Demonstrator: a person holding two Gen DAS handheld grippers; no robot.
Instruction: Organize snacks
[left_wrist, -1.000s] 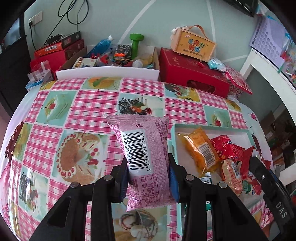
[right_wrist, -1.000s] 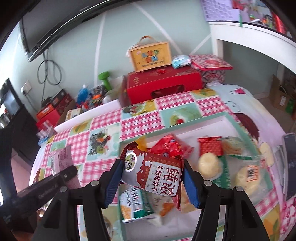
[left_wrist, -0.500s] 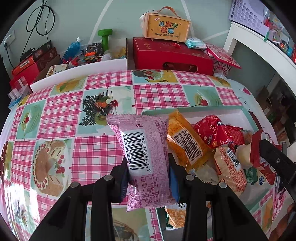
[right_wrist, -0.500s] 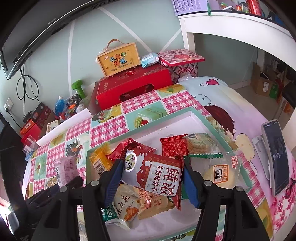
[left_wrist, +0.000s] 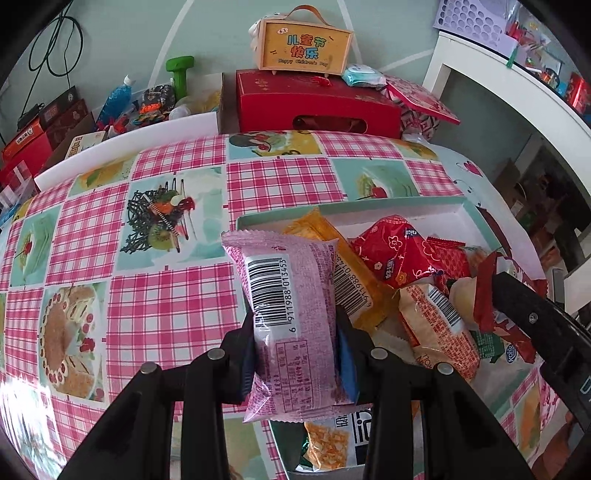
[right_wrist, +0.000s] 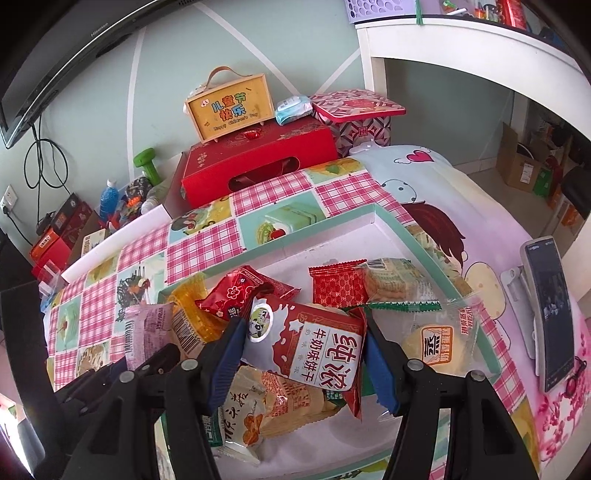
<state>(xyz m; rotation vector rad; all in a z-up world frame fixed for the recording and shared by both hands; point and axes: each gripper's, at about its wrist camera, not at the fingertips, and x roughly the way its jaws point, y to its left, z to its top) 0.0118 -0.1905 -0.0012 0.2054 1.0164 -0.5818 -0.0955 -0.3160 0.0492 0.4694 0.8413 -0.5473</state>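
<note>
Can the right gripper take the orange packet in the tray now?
Probably not: the right gripper is already shut on a milk biscuit packet, and the orange packet lies partly under other snacks.

A table under a pink-checked cloth (left_wrist: 155, 306) (cake and dessert pictures fill its other squares) carries a shallow teal-rimmed tray (right_wrist: 391, 218) toward its right side. A phone (right_wrist: 550, 314) on a white stand rests on the cloth just right of the tray. The cloth's left half lies bare.
</note>
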